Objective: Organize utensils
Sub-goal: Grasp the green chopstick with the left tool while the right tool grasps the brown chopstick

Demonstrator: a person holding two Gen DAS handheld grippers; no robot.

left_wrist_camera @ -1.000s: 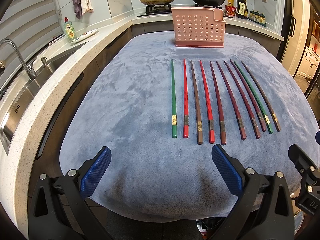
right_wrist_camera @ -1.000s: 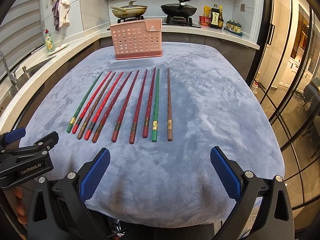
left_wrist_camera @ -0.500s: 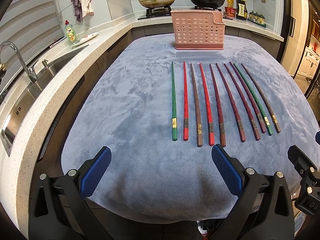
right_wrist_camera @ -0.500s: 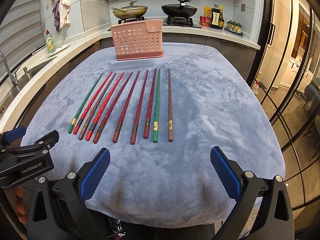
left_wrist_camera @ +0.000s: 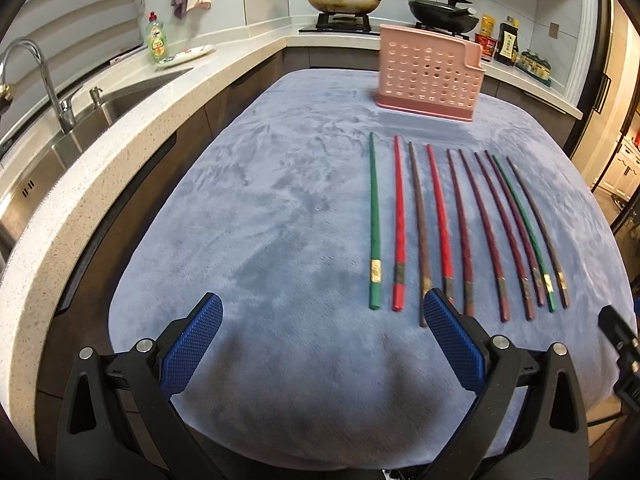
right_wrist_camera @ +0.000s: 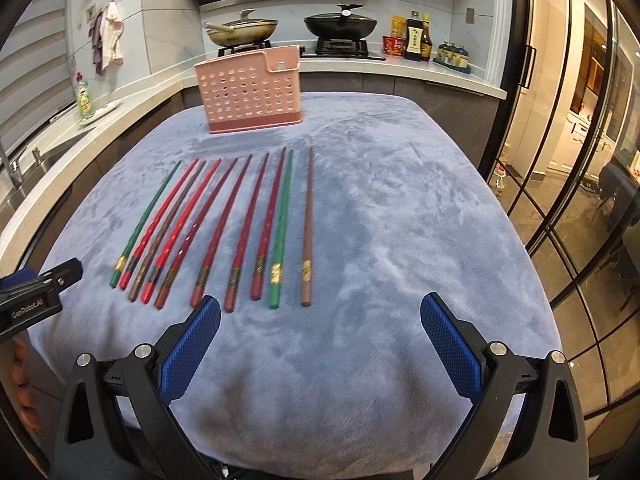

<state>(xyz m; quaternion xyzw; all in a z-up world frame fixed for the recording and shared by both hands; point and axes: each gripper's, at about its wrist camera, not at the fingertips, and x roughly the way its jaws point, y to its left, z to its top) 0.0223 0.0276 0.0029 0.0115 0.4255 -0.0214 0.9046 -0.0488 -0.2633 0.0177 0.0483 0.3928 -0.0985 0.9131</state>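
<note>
Several chopsticks lie side by side on a blue-grey cloth (left_wrist_camera: 280, 208): green (left_wrist_camera: 374, 224), red (left_wrist_camera: 399, 224), brown, dark red. In the right wrist view the row runs from a green one (right_wrist_camera: 145, 220) to a brown one (right_wrist_camera: 307, 228). A pink perforated holder (left_wrist_camera: 430, 76) stands upright at the far end; it also shows in the right wrist view (right_wrist_camera: 252, 88). My left gripper (left_wrist_camera: 320, 344) is open and empty near the cloth's front edge, left of the row. My right gripper (right_wrist_camera: 320, 344) is open and empty, just before the row's right end.
A sink and tap (left_wrist_camera: 44, 80) sit in the counter at left, with a dish soap bottle (left_wrist_camera: 157, 38). Two pans (right_wrist_camera: 340, 26) stand on the stove behind the holder. Glass doors (right_wrist_camera: 580, 200) are at right. The left gripper's body (right_wrist_camera: 32, 300) shows at the right wrist view's left edge.
Both grippers have moved forward and tilted; the chopsticks and holder appear closer and shifted in view. Both stay open. Nothing on the cloth has moved.
</note>
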